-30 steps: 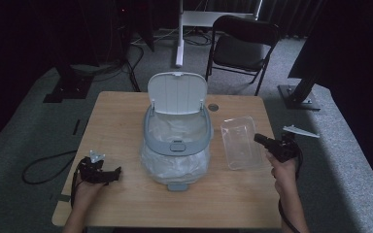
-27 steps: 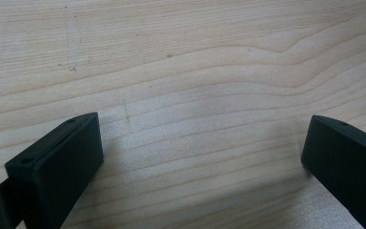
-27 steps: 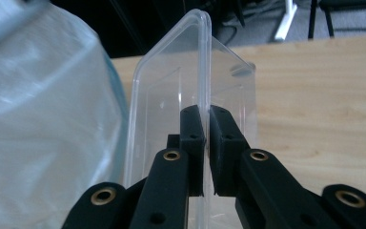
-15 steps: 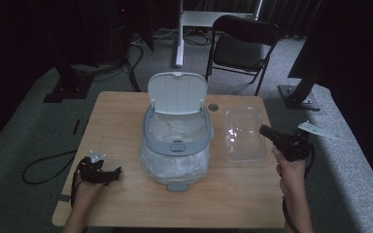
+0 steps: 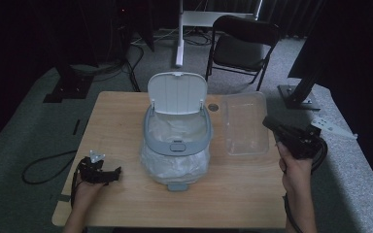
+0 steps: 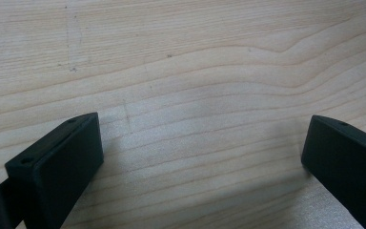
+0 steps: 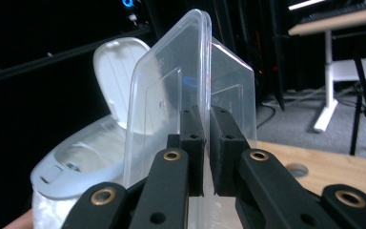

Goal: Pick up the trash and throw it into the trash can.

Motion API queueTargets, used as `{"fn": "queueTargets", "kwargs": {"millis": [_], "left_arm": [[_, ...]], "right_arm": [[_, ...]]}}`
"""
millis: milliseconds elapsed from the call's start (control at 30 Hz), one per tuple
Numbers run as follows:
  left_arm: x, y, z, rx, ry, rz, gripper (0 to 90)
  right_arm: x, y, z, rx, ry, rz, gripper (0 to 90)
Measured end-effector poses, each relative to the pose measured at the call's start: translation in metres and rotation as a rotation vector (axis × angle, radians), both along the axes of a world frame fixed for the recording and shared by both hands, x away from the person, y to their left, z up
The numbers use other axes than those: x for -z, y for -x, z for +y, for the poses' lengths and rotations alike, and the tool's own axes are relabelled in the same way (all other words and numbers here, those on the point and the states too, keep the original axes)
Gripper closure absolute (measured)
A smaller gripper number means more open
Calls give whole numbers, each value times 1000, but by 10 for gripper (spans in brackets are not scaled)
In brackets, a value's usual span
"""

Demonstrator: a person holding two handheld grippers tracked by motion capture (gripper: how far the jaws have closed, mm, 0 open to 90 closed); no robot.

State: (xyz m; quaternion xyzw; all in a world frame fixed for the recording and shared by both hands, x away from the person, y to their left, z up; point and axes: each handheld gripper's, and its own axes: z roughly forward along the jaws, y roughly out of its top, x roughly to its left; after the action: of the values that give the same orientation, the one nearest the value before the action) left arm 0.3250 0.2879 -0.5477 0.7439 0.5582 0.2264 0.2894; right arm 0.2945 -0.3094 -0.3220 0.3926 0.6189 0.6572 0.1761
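We see a pale grey plastic bin point(image 5: 177, 141) with its flip lid open, mid-table. Just right of it, our right gripper point(image 5: 272, 124) pinches a clear plastic container point(image 5: 245, 124) by its wall; that thin rim could slip. Our left gripper point(image 5: 111, 173), jaws wide and empty, rests left of the bin.

A lidded bin point(image 5: 176, 141) stands at the middle of the bench point(image 5: 233, 194), its lid point(image 5: 177, 93) raised at the rear. Right of the bin, a clear plastic container point(image 5: 245, 124) is pinched at its rim by the right gripper point(image 5: 272, 124). Left of the bin, near the front edge, the left gripper point(image 5: 114, 173) rests on the bench. Behind the bin, beyond the bench, stands a folding chair point(image 5: 243, 46).
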Motion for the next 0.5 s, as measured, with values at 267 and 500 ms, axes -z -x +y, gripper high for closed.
{"fn": "queueTargets", "kwargs": {"millis": [267, 500], "left_arm": [[0, 0, 0, -3, -1, 0, 10], [0, 0, 0, -5, -1, 0, 10]], "right_arm": [[-23, 9, 13, -61, -29, -87, 854], [-40, 10, 26, -81, -49, -144, 854]]}}
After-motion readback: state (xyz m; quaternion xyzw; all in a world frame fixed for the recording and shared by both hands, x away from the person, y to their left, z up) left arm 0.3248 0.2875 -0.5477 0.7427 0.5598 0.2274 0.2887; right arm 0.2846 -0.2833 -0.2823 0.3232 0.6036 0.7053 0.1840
